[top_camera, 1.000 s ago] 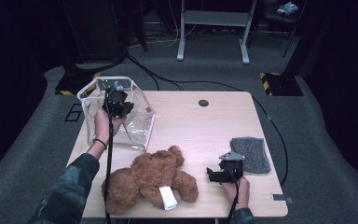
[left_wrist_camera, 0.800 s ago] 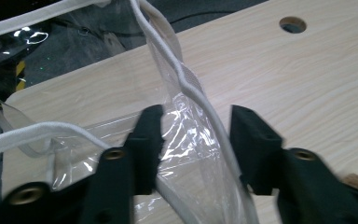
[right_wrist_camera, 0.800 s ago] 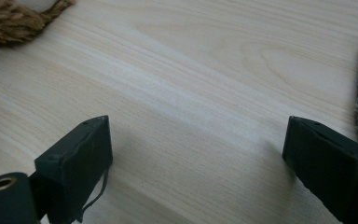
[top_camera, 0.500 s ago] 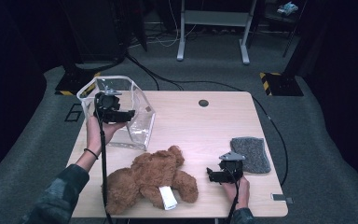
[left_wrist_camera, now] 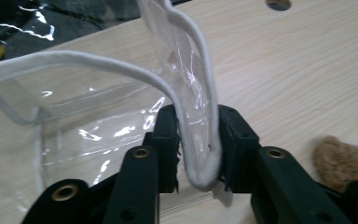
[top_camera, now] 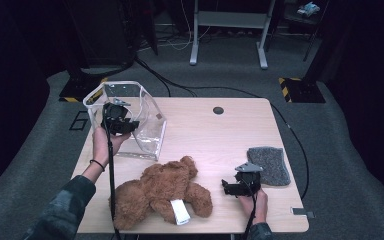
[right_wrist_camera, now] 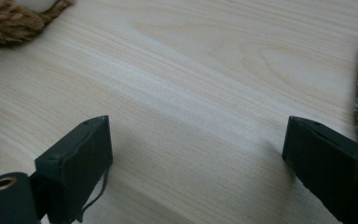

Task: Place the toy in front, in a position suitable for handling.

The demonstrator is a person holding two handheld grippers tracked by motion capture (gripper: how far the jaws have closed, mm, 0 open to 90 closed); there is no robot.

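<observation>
A clear plastic bag (top_camera: 140, 120) with a white piped rim stands open at the table's left back. My left gripper (top_camera: 125, 125) is shut on the bag's white rim (left_wrist_camera: 200, 163), which is folded between the jaws. A brown teddy bear (top_camera: 160, 192) with a white tag lies at the front, its fur (left_wrist_camera: 342, 158) showing at the edge of the left gripper view. My right gripper (top_camera: 228, 187) rests low over bare wood near the front right, jaws wide open (right_wrist_camera: 196, 163) with nothing between them. A grey felt pad (top_camera: 268, 165) lies just right of it.
The light wooden table (top_camera: 215, 135) has a round cable hole (top_camera: 218, 110) at the back middle. Cables run across the dark carpet behind it, beside a white desk frame (top_camera: 227, 30). A small grey tag (top_camera: 302, 213) lies at the front right corner.
My left gripper has moved left and slightly toward the front, pulling the bag's rim with it. The right gripper has stayed put.
</observation>
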